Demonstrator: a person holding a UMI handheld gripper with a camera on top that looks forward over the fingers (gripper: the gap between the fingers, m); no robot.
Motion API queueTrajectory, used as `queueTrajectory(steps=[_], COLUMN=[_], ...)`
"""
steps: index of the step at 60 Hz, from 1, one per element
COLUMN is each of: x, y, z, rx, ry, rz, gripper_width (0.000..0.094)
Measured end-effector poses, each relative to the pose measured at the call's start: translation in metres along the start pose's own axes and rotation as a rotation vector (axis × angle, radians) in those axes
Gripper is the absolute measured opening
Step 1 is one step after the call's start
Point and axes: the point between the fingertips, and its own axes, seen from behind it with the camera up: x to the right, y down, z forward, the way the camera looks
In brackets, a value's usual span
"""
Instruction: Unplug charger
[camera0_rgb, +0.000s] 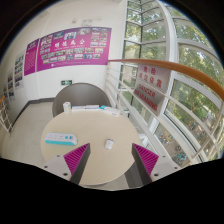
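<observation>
Gripper (108, 152) fingers spread apart (nothing between them) above a round table (100, 160). A small dark item (110, 145), possibly the charger, lies just ahead of them.

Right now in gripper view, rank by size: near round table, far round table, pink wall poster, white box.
1. near round table
2. pink wall poster and far round table look alike
3. white box, beside the open gripper
</observation>
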Motion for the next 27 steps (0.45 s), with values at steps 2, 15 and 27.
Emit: queueTrajectory(steps=[2,15,27], x=[0.000,-0.003,-0.004], y=[0.004,0.019,0.023], z=[-0.017,-0.086,-0.102], rx=[-0.006,0.002,0.006], ry=[0.003,-0.001,-0.008], rz=[0.005,-0.009,0.003], gripper_width=[0.0856,0.0858,0.0855])
